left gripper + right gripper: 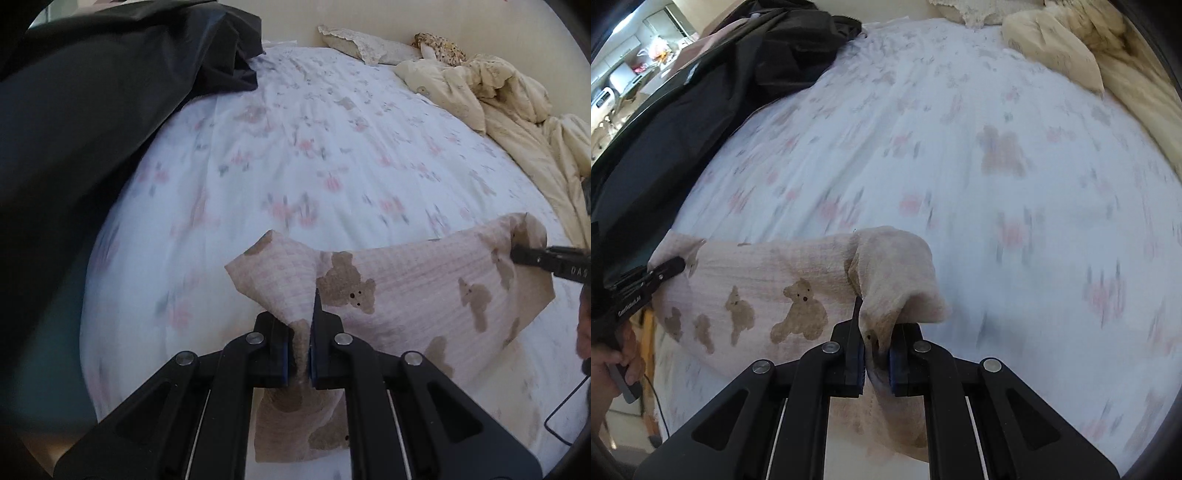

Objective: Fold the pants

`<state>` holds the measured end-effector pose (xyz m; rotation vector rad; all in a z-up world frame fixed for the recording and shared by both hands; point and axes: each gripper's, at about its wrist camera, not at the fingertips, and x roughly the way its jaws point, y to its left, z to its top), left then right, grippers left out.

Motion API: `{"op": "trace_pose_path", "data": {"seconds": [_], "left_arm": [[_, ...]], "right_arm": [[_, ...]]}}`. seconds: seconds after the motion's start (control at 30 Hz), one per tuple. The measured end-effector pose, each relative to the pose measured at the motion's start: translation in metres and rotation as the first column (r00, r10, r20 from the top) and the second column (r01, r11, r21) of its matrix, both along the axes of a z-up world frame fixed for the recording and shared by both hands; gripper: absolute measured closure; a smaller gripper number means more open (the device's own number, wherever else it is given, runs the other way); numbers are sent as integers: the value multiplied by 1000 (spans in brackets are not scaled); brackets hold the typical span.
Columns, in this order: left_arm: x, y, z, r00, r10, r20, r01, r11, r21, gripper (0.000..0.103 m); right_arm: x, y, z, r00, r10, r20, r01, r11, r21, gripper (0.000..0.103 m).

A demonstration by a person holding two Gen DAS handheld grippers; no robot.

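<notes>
pants lower centre, over bed sheet | dark cloth upper left | quilt upper right, pillow top

A bed filled the room, spread with a white sheet printed in pink flowers. A cream wall rose behind it. A rumpled cream duvet lay along the far side, beside a pillow. Dark cloth covered the other edge (shelves showed dimly beyond it).

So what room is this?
Most likely a bedroom: a big bed with a flowery sheet, a pillow by the wall, and a rumpled cream duvet pushed aside.
</notes>
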<state>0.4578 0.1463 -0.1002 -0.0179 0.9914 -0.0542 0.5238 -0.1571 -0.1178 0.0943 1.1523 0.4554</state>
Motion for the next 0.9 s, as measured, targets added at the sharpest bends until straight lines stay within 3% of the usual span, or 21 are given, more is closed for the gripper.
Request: {"op": "trace_pose_path", "data": {"seconds": [0.13, 0.17, 0.2, 0.27, 0.33, 0.43, 0.53, 0.63, 0.77, 0.9], "left_arm": [[22, 3, -21, 999, 20, -48, -19, 1000, 18, 93], [25, 4, -25, 998, 27, -60, -26, 1000, 17, 90], [24, 6, -29, 998, 39, -56, -38, 999, 20, 85], [21, 12, -33, 995, 78, -55, -76, 996, 49, 43], [12, 26, -31, 987, 159, -28, -156, 984, 88, 22], [-8, 46, -25, 974, 226, -28, -226, 974, 26, 22], [-31, 45, -16, 971, 237, -35, -234, 970, 66, 22], [-61, 38, -3, 973, 227, -25, -225, 972, 63, 22], [-121, 21, 17, 974, 229, 5, -229, 973, 16, 22], [-181, 1, 39, 978, 203, 49, -203, 979, -5, 22]], "right_arm": [[34, 9, -19, 999, -2, -34, 0, 998, -57, 89], [34, 11, -25, 1000, 1, -27, -3, 997, -81, 74], [34, 10, -31, 1000, -4, -18, 3, 995, -102, 49], [30, 0, -39, 1000, -18, -9, 17, 992, -124, 41], [29, -19, -40, 999, -52, 2, 52, 994, -91, 41], [23, -41, -30, 991, -126, 38, 129, 986, -105, 41], [5, -60, -13, 979, -202, 40, 205, 972, -113, 41], [-25, -65, 5, 982, -187, 33, 190, 976, -106, 41], [-95, -61, 46, 985, -144, 99, 149, 988, -40, 40], [-175, -55, 77, 975, -154, 159, 148, 988, 49, 32]]}}
